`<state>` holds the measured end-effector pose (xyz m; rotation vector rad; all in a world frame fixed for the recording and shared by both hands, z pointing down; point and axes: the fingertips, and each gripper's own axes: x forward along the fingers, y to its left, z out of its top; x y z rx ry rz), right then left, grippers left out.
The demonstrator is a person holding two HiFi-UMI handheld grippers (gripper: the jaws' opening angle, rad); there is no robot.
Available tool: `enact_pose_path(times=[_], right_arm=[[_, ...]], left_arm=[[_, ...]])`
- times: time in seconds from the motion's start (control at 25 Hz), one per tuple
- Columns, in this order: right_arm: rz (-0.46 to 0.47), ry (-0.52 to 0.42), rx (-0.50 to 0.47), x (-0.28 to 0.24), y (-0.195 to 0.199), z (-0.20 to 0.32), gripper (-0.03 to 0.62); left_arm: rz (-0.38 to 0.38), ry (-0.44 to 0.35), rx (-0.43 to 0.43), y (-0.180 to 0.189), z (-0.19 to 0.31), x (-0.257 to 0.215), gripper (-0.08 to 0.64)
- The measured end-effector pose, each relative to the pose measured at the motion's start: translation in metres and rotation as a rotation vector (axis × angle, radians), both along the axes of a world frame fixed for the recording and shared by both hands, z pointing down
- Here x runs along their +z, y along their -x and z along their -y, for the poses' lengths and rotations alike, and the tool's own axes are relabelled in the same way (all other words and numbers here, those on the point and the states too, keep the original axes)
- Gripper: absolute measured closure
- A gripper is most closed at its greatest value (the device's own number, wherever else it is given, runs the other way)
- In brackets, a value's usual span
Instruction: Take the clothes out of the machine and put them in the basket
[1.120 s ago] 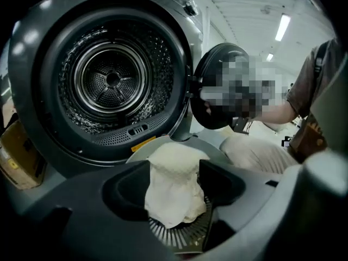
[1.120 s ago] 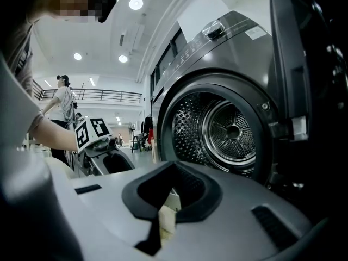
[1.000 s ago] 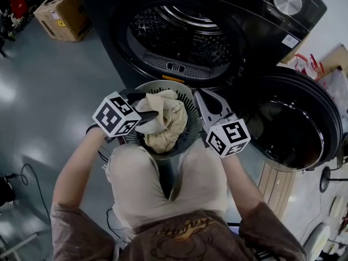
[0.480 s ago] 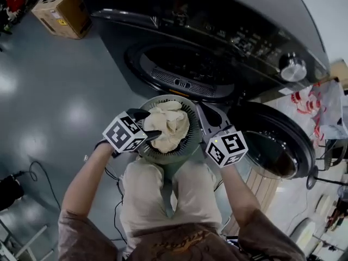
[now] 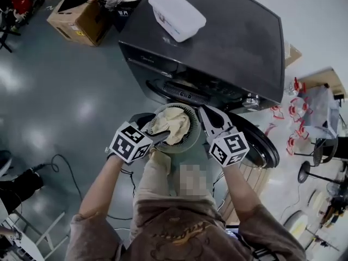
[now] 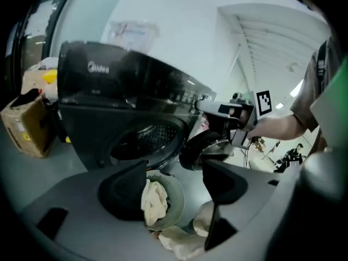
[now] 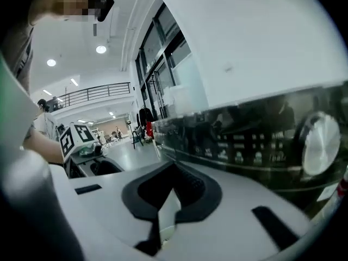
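Head view: the clothes (image 5: 169, 125) are lying in the basket (image 5: 191, 141) on the floor, just before the machine (image 5: 217, 42), whose door (image 5: 255, 145) is hanging open. The left claw (image 5: 152, 128) and right claw (image 5: 206, 116) are flanking the basket.

The camera is now sitting higher than a second ago. The drum mouth, then wide in view, is nearly hidden, and a tub (image 5: 176, 14) on the machine's top is showing.

Left gripper view: the left claw is released, its jaws having just been opening, with nothing between them. The drum (image 6: 147, 140) is looking empty, so unloading seems finished.

Right gripper view: the right claw is clenched and holding nothing. The next move probably calls for checking the drum for leftovers.
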<state>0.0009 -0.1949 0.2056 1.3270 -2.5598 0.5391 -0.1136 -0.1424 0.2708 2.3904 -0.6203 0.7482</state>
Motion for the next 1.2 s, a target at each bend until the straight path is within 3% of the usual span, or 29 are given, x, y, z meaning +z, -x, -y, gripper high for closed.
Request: enact_pose_path(times=[0.24,0.52,0.72,0.88,1.08,1.2], right_arm=[[-0.006,-0.011,-0.036,-0.105,0.024,0.003,0.595],[-0.026,-0.087,-0.055,-0.198,0.044,0.009,0.595],[-0.022,-0.168,-0.070,-0.245,0.057,0.008,0.595],[-0.023,-0.200,-0.124,-0.265,0.068,0.006,0.595],[0.006,-0.218,-0.141,-0.274,0.054,0.004,0.595],[-0.002,-0.212,-0.185,-0.265,0.046,-0.001,0.595]], left_arm=[[-0.087,-0.084,-0.079,0.022,0.022,-0.139,0.236],[-0.218,-0.166,-0.181,0.049,0.038,-0.249,0.279],[-0.339,-0.322,-0.231,0.065,0.055,-0.318,0.284],[-0.386,-0.442,-0.278,0.077,0.058,-0.345,0.285],[-0.365,-0.539,-0.313,0.069,0.052,-0.352,0.368],[-0.343,-0.547,-0.336,0.059,0.049,-0.346,0.440]])
